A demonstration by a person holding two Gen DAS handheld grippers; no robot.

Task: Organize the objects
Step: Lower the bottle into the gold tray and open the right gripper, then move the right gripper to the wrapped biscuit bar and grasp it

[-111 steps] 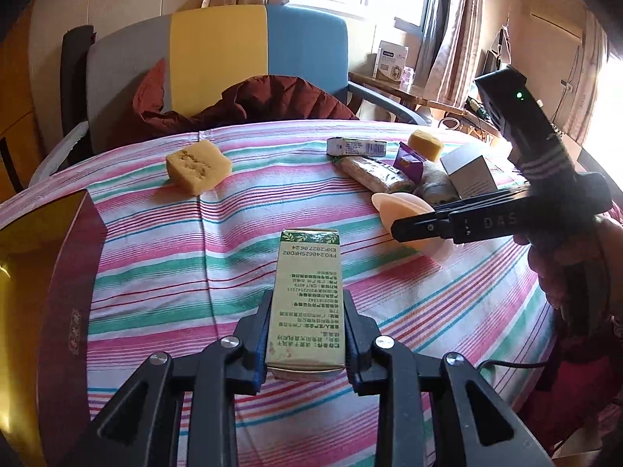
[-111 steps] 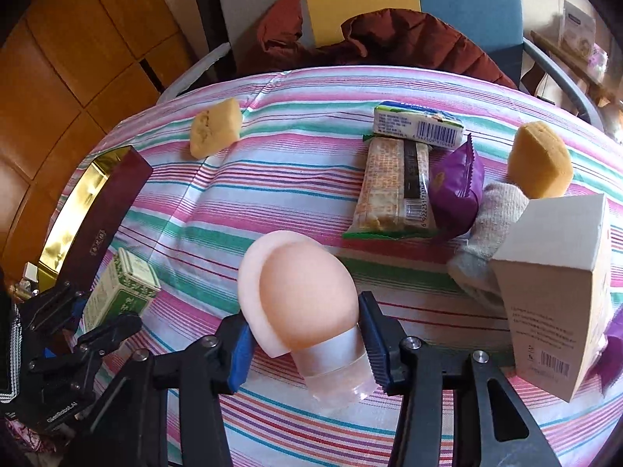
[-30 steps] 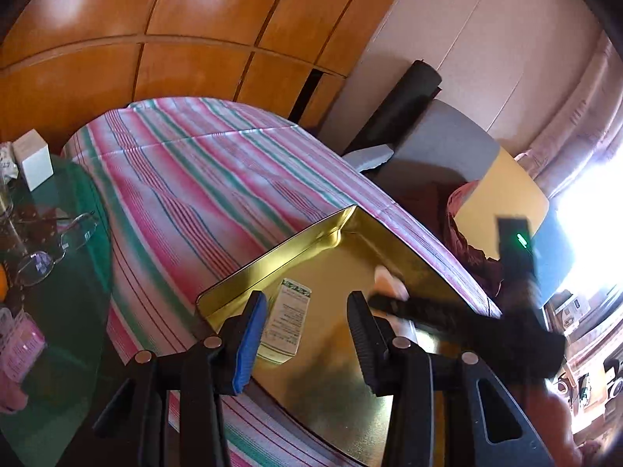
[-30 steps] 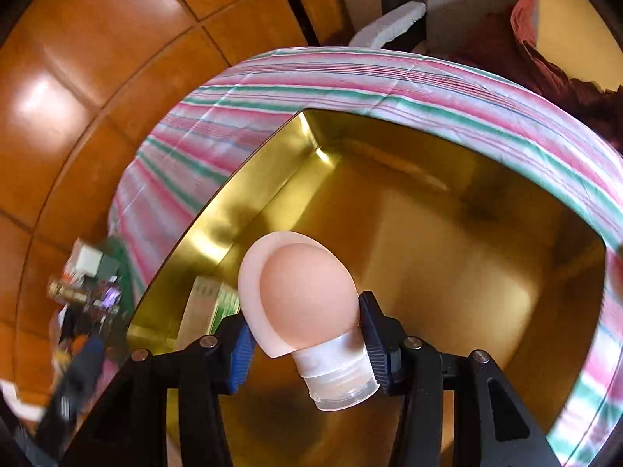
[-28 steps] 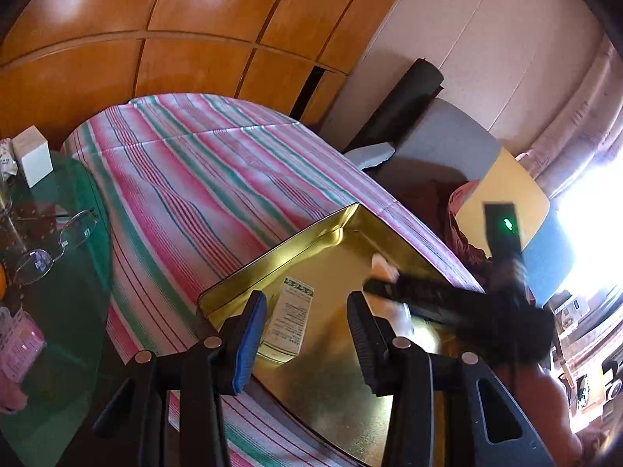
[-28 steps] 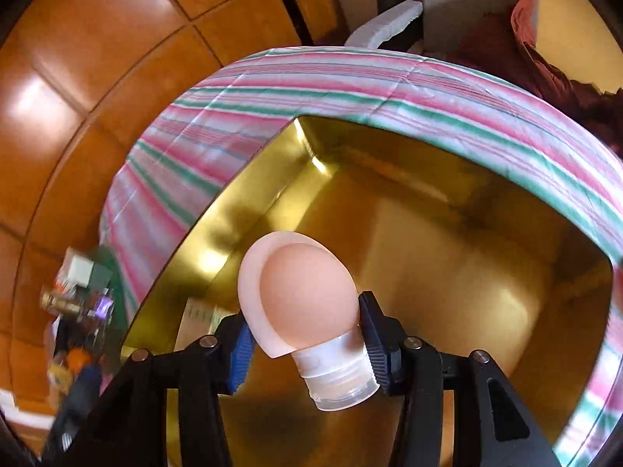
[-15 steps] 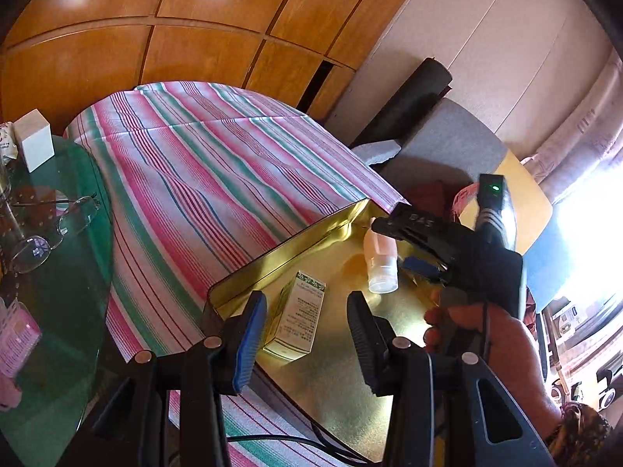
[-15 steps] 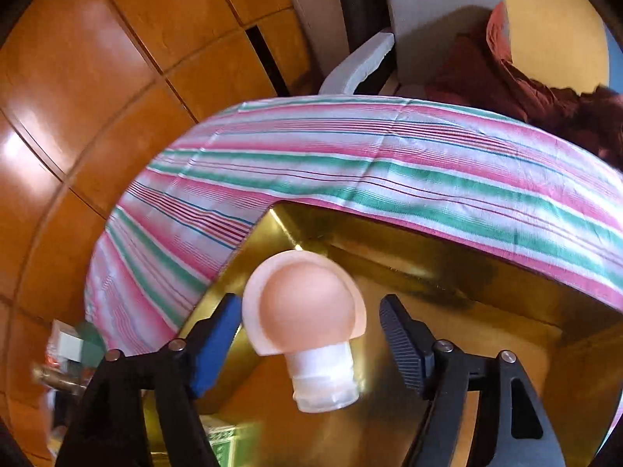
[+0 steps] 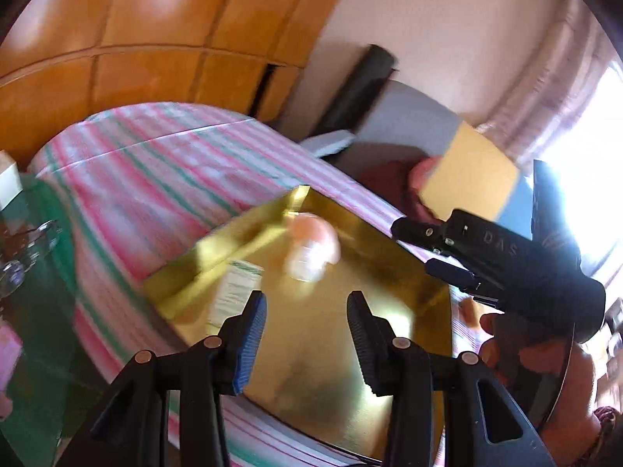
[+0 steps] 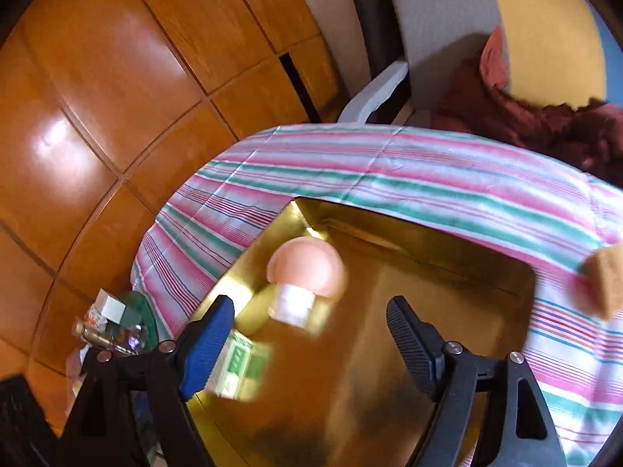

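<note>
The gold tray (image 10: 447, 350) sits on the striped tablecloth (image 10: 389, 171) and serves as the landmark. Inside it, near its far left corner, lies the peach bottle (image 10: 305, 268), its clear cap pointing toward the camera. Just beside the bottle, closer to the tray's near left edge, lies the green box (image 10: 237, 366), blurred in both views. The right gripper (image 10: 307, 346) hangs above the tray with its 2 fingers spread wide and nothing between them; the bottle lies beyond the fingertips, free of both. The left gripper (image 9: 303, 330) also hovers over the tray's near side, jaws parted and empty. A yellow sponge (image 10: 607, 280) rests on the cloth just outside the tray's right edge.
</note>
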